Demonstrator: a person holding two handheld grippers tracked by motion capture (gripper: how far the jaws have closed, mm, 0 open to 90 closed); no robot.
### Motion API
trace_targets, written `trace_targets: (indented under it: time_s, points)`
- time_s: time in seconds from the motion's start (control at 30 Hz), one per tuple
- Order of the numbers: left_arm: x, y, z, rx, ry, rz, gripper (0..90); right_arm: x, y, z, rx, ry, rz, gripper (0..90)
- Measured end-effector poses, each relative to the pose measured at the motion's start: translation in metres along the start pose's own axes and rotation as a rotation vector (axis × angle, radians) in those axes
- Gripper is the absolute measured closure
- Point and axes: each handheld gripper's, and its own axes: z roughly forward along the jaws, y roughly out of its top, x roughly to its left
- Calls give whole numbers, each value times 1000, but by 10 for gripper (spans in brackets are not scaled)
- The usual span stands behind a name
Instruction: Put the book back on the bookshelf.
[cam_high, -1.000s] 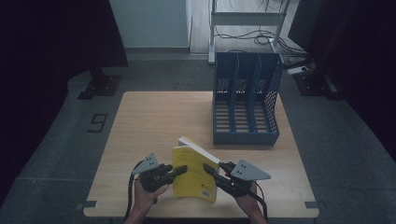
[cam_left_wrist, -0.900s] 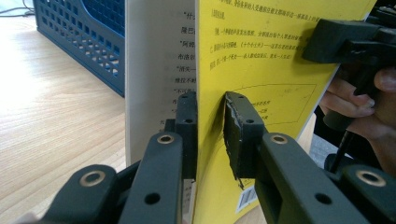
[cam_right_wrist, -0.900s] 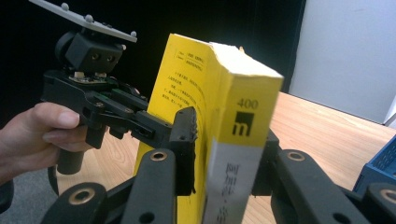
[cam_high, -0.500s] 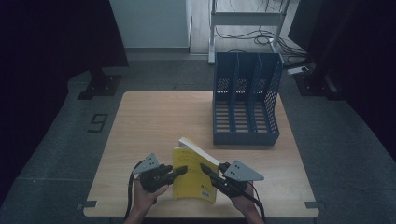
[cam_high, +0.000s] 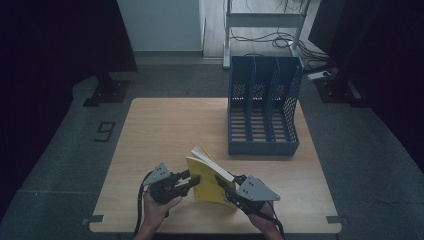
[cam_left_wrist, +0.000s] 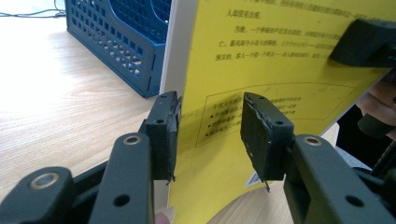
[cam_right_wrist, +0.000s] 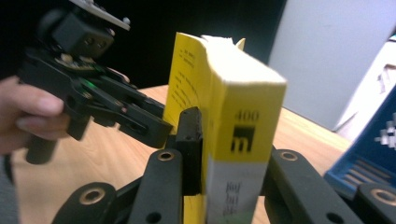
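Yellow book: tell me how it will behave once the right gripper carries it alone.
The yellow book looks thick, so probably heavy for its size. Its soft cover bows in the left gripper view, so it is likely floppy. Clamped across its spine by the right gripper, it should stay upright.

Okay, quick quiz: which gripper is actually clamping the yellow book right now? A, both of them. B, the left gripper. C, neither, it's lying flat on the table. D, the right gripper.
D: the right gripper clamps the upright yellow book across its spine, while the left gripper has just been opening, with a visible gap between one pad and the cover.
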Motion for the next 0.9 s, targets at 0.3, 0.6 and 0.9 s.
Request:
trace_targets:
  time_s: [0.3, 0.6, 0.9]
  points:
    - [-6, 0, 4, 12, -26, 25, 563, 4, -6, 11, 35, 33, 6, 679]
    - [-2, -1, 4, 22, -11, -4, 518, 0, -7, 12, 20, 53, 51, 735]
    - [0, -2, 5, 18, 12, -10, 435, -2, -7, 12, 23, 26, 74, 742]
